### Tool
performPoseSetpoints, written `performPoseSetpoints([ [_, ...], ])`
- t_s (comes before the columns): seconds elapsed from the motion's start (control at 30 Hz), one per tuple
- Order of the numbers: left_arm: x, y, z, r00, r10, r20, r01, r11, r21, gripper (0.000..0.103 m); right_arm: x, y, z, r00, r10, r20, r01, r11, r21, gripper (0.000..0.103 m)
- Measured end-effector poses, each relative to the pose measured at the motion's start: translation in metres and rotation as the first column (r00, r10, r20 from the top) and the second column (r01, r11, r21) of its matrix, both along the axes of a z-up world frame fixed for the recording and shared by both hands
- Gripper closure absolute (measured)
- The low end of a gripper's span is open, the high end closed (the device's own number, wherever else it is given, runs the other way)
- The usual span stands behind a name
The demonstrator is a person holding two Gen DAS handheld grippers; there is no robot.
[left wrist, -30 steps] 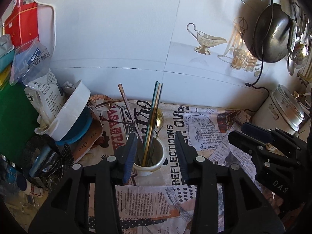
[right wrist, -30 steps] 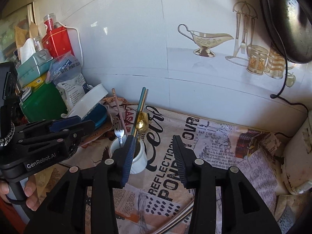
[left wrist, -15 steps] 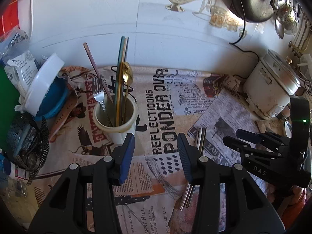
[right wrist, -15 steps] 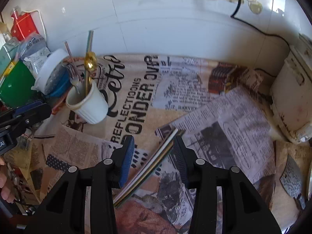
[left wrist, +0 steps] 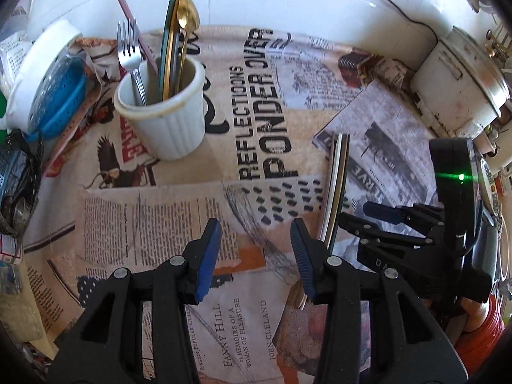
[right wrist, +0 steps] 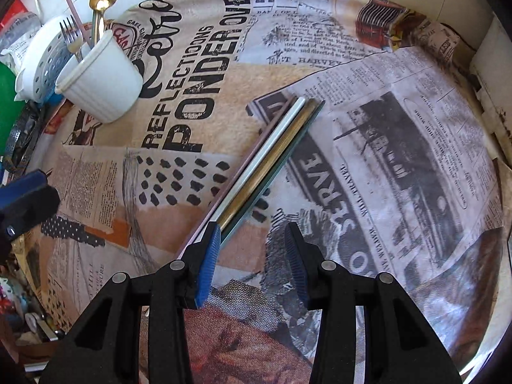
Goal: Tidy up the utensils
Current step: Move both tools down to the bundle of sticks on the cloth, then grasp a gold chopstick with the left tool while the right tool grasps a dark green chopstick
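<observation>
1. Left wrist view, far left: a white strainer with a blue one nested in it is seen leaning at the edge of the worktop, which is covered by a newspaper-print cloth.
2. Just right of it, a white ribbed cup stands upright on the cloth. A fork, a pink chopstick, a gold spoon and a few long sticks are held in it.
3. In the lower middle, the left gripper is held above the cloth with its jaws apart and nothing between them.
4. Right of that, a bundle of chopsticks lies flat on the cloth, well apart from the cup.
5. Further right, the right gripper is seen near the bundle's near end; a white rice cooker stands at the back right.
6. Right wrist view: the cup is at upper left, the chopsticks lie diagonally in the middle, and the right gripper is spread wide and empty, its left pad just over the bundle's near end.
</observation>
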State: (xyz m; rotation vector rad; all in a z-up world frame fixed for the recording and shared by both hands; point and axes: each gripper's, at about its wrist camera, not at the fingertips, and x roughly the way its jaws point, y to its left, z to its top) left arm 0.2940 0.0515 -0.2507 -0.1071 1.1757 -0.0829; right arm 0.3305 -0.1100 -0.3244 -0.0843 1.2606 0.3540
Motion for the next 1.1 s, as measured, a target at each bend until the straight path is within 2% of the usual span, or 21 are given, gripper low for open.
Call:
performPoseSetpoints([
  [0.17, -0.002, 0.0, -0.011, 1.0, -0.008, -0.026, 0.008, 1.0, 0.013, 0.059, -0.004, -0.005, -0.006, 1.0, -0.008, 0.003, 0.008, 1.0, 0.021, 0.065],
  [0.3, -0.001, -0.002, -0.017, 0.999, -0.017, -0.04, 0.017, 1.0, 0.015, 0.059, -0.007, -0.009, -0.005, 1.0, -0.007, 0.02, 0.007, 1.0, 0.013, 0.07],
  [0.4, 0.0, -0.006, -0.022, 0.998, -0.026, -0.049, 0.027, 1.0, 0.008, 0.059, -0.002, -0.013, -0.007, 0.998, -0.048, 0.031, 0.048, 0.999, 0.001, 0.07],
  [0.47, 0.0, -0.01, -0.024, 0.998, -0.038, -0.053, 0.038, 0.999, 0.009, 0.059, 0.002, -0.021, -0.007, 0.997, -0.075, 0.014, 0.075, 0.997, 0.015, 0.076],
  [0.57, 0.002, -0.014, -0.029, 0.997, -0.051, -0.064, 0.052, 0.999, 0.013, 0.059, 0.006, -0.027, -0.006, 0.995, -0.099, -0.027, 0.101, 0.993, 0.064, 0.073],
  [0.7, 0.005, -0.017, -0.037, 0.995, -0.061, -0.08, 0.063, 0.998, 0.022, 0.059, 0.002, -0.024, -0.006, 0.995, -0.097, -0.037, 0.1, 0.991, 0.091, 0.073],
  [0.77, 0.007, -0.017, -0.04, 0.994, -0.06, -0.088, 0.062, 0.998, 0.026, 0.059, -0.002, -0.016, -0.006, 0.997, -0.076, -0.014, 0.077, 0.995, 0.063, 0.073],
  [0.97, 0.011, -0.02, -0.047, 0.993, -0.067, -0.098, 0.07, 0.997, 0.03, 0.059, -0.005, 0.009, -0.009, 0.998, 0.004, 0.059, -0.002, 0.999, -0.04, 0.061],
  [1.03, 0.013, -0.021, -0.049, 0.992, -0.071, -0.101, 0.074, 0.997, 0.029, 0.059, -0.011, 0.02, -0.011, 0.993, 0.062, 0.101, -0.049, 0.992, -0.119, 0.062],
  [1.1, 0.015, -0.021, -0.051, 0.992, -0.076, -0.104, 0.079, 0.996, 0.027, 0.059, -0.01, 0.017, -0.012, 0.994, 0.055, 0.096, -0.045, 0.993, -0.106, 0.062],
])
